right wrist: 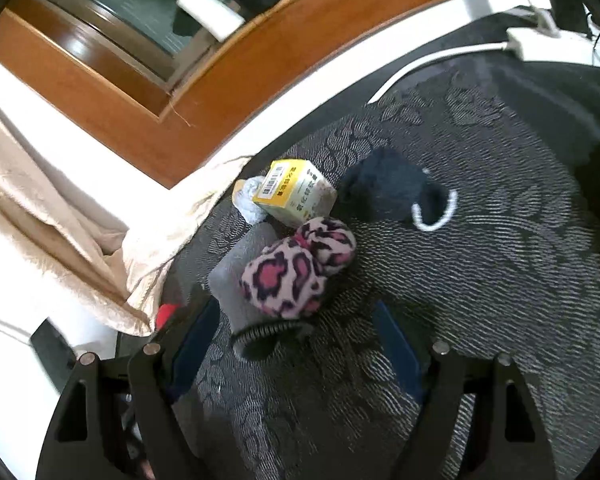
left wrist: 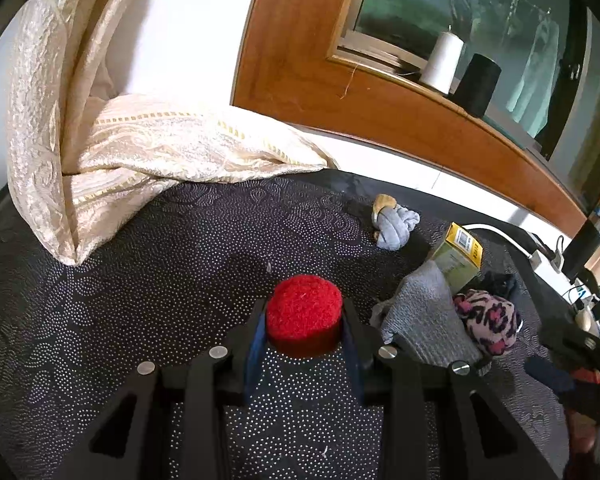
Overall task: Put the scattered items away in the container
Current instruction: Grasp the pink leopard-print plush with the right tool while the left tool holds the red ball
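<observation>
My left gripper (left wrist: 304, 320) is shut on a round red sponge (left wrist: 303, 310), held over the dark patterned bedspread (left wrist: 160, 272). To its right lie a grey sock (left wrist: 428, 316), a pink leopard-print sock ball (left wrist: 488, 320), a yellow-green box (left wrist: 460, 256) and a blue-grey sock bundle (left wrist: 396, 224). My right gripper (right wrist: 296, 344) is open, its fingers on either side of the grey sock's (right wrist: 240, 280) cuff, just below the leopard-print ball (right wrist: 296, 268). The box (right wrist: 296, 192) and a dark navy sock (right wrist: 388, 188) lie beyond. No container is in view.
A cream pillow (left wrist: 140, 152) lies at the left of the bed. A wooden window frame (left wrist: 380, 108) runs along the back, with a white roll (left wrist: 444, 60) and a black cylinder (left wrist: 478, 82) on the sill. A white power strip (right wrist: 540, 42) and cable lie at the far right.
</observation>
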The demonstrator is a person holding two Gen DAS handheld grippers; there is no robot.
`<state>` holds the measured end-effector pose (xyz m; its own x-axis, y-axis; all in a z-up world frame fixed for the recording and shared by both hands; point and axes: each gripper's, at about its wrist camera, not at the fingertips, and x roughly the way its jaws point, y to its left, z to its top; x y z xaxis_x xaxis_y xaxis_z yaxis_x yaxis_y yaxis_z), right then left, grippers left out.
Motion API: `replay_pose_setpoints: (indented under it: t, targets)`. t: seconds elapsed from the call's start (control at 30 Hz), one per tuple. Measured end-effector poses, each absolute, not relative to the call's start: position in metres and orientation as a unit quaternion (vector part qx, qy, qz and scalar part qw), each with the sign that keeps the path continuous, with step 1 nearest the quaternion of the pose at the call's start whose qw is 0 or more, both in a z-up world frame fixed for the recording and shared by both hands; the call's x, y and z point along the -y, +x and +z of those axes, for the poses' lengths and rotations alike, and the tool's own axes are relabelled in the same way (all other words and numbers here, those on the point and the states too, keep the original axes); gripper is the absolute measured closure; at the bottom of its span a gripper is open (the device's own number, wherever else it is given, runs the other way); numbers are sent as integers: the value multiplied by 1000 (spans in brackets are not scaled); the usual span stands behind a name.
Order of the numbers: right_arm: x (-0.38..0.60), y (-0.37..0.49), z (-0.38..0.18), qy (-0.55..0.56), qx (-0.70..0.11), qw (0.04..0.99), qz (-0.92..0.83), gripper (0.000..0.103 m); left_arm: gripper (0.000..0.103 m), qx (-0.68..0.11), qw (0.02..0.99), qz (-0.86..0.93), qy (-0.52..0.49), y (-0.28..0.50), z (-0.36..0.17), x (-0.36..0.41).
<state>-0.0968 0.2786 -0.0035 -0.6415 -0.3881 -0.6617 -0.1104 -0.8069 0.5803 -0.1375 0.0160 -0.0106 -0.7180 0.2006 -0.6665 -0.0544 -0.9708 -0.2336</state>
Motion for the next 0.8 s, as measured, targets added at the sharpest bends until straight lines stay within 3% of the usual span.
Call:
replay_pose_setpoints:
  t: [0.27, 0.33, 0.4, 0.47, 0.8]
  targets:
    - [-261, -131, -21, 437, 294, 77, -847, 22, 67, 91, 71, 922, -371, -139, -12, -20]
    - [-257, -139, -26, 442, 292, 76, -845, 26, 67, 90, 71, 921, -371, -139, -12, -20]
    - [-254, -141, -27, 448, 285, 86, -843, 46, 67, 90, 71, 921, -371, -139, -12, -21]
    - [-251, -139, -26, 451, 276, 96, -843, 55, 67, 88, 72, 921, -372, -139, -13, -22]
    - [-254, -89, 11, 402, 221, 86, -884, 57, 67, 80, 77, 923, -369, -135, -11, -28]
